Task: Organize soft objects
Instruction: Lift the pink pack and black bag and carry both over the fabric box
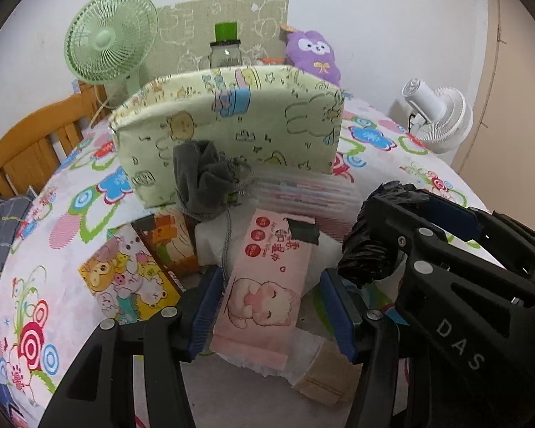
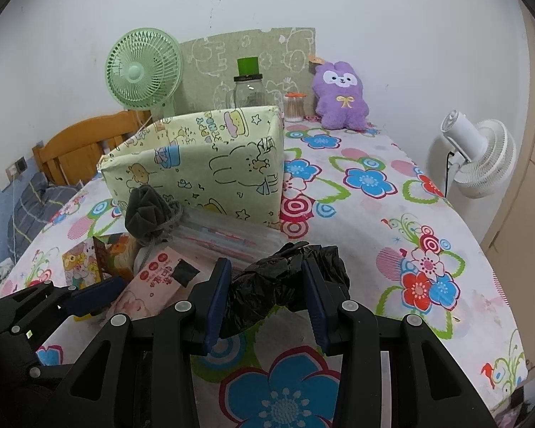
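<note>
- The left tool sits low in the centre of its own view, fingers spread wide either side of a pink wet-wipes pack. The left pad touches or nearly touches the pack's edge; the right pad stands clear, so nothing is gripped.
- The right tool occupies the lower centre of its view with its blue pads pressed against a crumpled black plastic bag, which bulges between and above them. From the left wrist camera the same tool enters at the right edge with the bag bunched at its tip.
- The pack lies on white tissue over the flowered bench, in front of a green cartoon-print fabric box at mid-frame. A grey drawstring pouch leans against the box front.
- A picture-covered carton lies left of the pack; its far side is hidden behind the pouch and tissue.
- Below the pack a brown cardboard piece is partly covered by the right finger.
- Whether the bag rests on the bench or hangs free cannot be told.
- The flat striped stack under the box front is too blurred to identify.
</note>
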